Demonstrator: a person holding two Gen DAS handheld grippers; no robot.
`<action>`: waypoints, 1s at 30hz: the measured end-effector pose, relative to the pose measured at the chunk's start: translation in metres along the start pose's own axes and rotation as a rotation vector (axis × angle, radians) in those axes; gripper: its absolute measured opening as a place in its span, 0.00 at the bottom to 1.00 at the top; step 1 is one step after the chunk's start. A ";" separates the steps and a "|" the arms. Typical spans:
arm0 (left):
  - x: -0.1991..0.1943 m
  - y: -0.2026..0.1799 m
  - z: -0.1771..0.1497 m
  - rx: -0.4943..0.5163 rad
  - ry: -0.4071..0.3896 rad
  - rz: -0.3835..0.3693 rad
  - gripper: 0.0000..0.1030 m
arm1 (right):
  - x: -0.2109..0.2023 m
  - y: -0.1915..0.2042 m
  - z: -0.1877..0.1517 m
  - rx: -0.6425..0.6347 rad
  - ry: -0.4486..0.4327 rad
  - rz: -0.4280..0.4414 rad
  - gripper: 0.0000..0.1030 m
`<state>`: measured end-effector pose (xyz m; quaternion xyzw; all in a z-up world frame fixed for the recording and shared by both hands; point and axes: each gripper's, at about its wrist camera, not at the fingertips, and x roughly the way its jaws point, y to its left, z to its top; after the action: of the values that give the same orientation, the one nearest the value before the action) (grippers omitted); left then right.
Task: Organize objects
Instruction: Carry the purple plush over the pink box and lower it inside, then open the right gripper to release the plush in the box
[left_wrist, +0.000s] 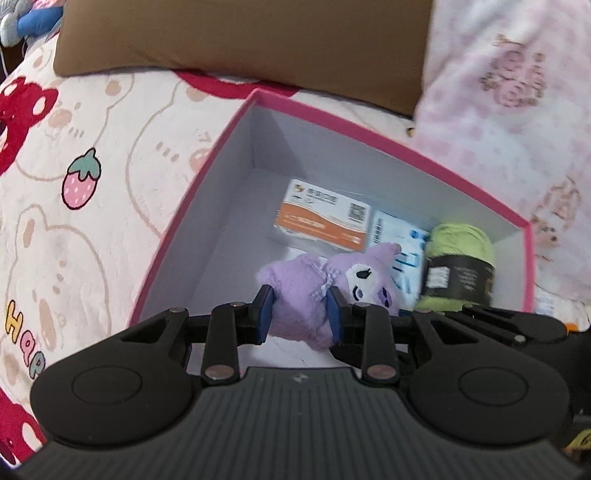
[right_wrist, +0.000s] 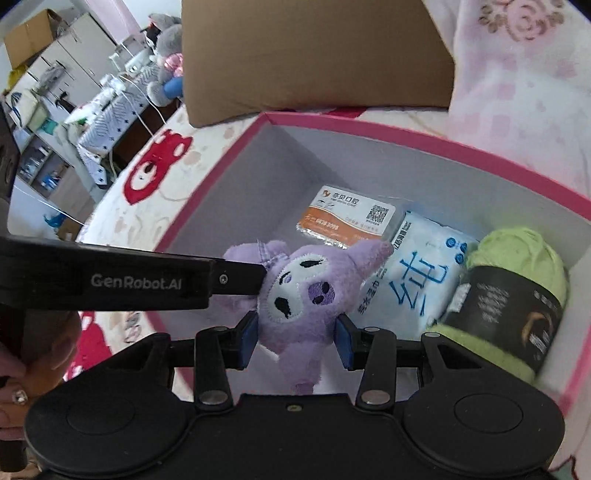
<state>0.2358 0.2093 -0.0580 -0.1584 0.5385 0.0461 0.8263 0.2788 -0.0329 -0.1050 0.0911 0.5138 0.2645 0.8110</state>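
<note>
Two handheld grippers are together holding one small purple plush toy (right_wrist: 295, 302) over the open pink-rimmed box (left_wrist: 236, 122), which is sitting on a cartoon-printed bedspread (left_wrist: 74, 221). The left gripper (left_wrist: 297, 314) is pinching the toy's body, its blue pads (left_wrist: 263, 314) pressing into the fur on both sides. The right gripper (right_wrist: 297, 338) is clamping the toy just below its embroidered face, with the plush bulging between its blue pads (right_wrist: 345, 341). In the right wrist view the left gripper's black finger is reaching in from the left edge and touching the toy by its small checked bow. The toy is hanging inside the box's outline, above the pale floor and nearer the box's front wall than its far corner. Inside the box, beyond the toy, an orange and white card packet (right_wrist: 345, 221) is lying flat, with a white tissue pack (right_wrist: 417, 280) printed in blue lying just beside it. A ball of light green yarn (right_wrist: 517, 295) with a black label is resting against the box's right wall, next to the tissue pack. Behind the box, a brown pillow (left_wrist: 240, 44) is lying close to its far rim, and a pink flowered blanket (left_wrist: 517, 110) is bunching up along the box's right side.
</note>
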 end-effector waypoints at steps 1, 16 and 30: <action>0.004 0.004 0.002 -0.007 0.004 0.000 0.28 | 0.004 0.000 0.002 0.003 0.005 -0.002 0.47; 0.037 0.012 0.006 0.053 -0.015 0.069 0.27 | 0.040 0.002 0.018 -0.021 0.091 -0.014 0.49; 0.049 0.017 -0.001 -0.013 -0.017 0.041 0.19 | 0.045 -0.008 0.011 -0.012 0.135 -0.025 0.25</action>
<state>0.2512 0.2200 -0.1066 -0.1523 0.5344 0.0681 0.8286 0.3056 -0.0149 -0.1385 0.0620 0.5668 0.2631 0.7783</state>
